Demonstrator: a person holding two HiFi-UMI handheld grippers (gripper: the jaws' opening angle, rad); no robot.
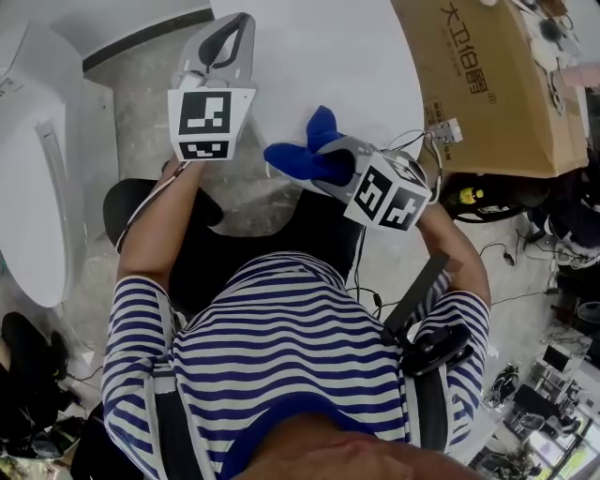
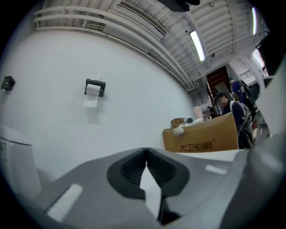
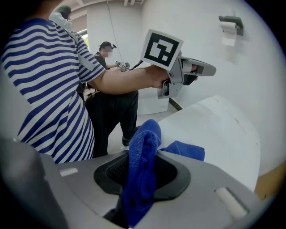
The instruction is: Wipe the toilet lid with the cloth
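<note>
Your right tool [image 1: 345, 165] gripped the soft, limp cloth [image 1: 298, 157] by a bunched fold; your left tool [image 2: 146, 156], at eleven o'clock, was closed, empty.

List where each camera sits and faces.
Head view: on the person's head, facing steeply down; striped shirt, arms, left hand-held gripper, right hand-held gripper.
Left gripper view: behind its shut jaws, facing the white wall.
Right gripper view: behind its jaws, shut on the blue terry cloth, facing the striped shirt.
Both gripper views share the dark wall-mounted paper-roll holder.
</note>
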